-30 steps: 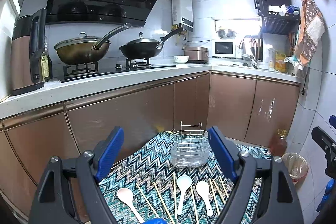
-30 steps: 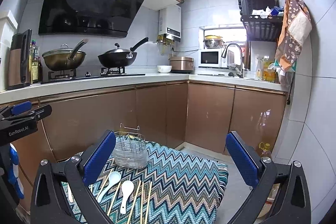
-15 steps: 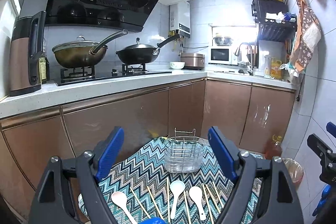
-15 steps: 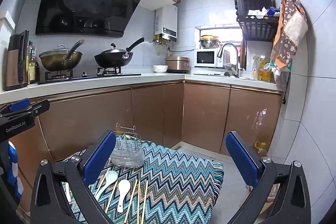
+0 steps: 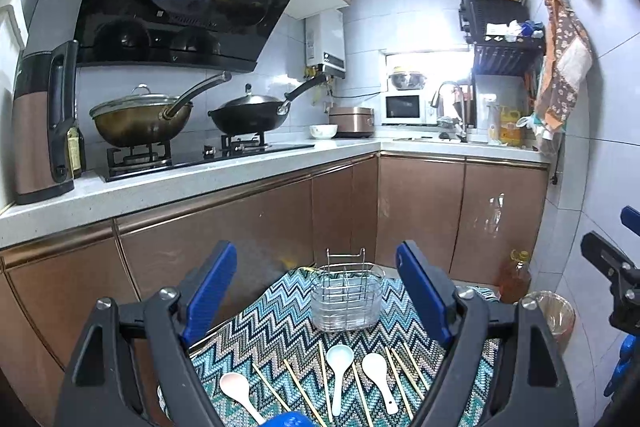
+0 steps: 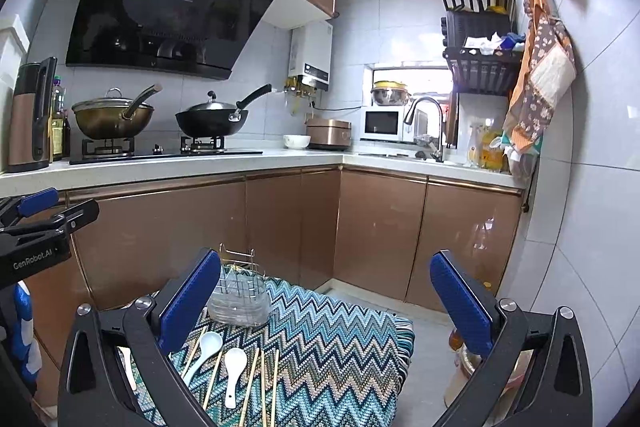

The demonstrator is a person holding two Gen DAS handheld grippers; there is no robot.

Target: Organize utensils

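At the lower middle of both views: small surface (image 5: 280, 323) under a zigzag-patterned cloth, blue, teal and tan.
- Edges: far edge stands near the copper-brown cabinet fronts (image 5: 248, 223); right edge drops to open tiled floor (image 6: 424, 355), seen at 4 o'clock in the right wrist view.
- Room: L-shaped worktop (image 5: 168, 183) with two woks on a gas hob, black extractor hood (image 5: 188, 7), microwave (image 5: 404, 109), tap and wall racks.
- Utensil holder (image 5: 347, 301): wire frame over a clear tray, upright at the far end of the cloth, 12 o'clock from the left gripper.
- Spoons: three white ones, (image 5: 239, 389), (image 5: 338, 367), (image 5: 379, 373), lying flat, bowls toward the holder.
- Chopsticks (image 5: 304, 393): several wooden ones, loose, laid lengthwise between and beside the spoons.
- Left gripper (image 5: 316, 295): blue pads spread wide, nothing between them, above the near end of the cloth; utensils lie below, between its arms.
- Right gripper (image 6: 326, 301): pads wide apart, empty; holder (image 6: 239, 297) just beside its left pad at 11 o'clock, spoons at 7 o'clock.
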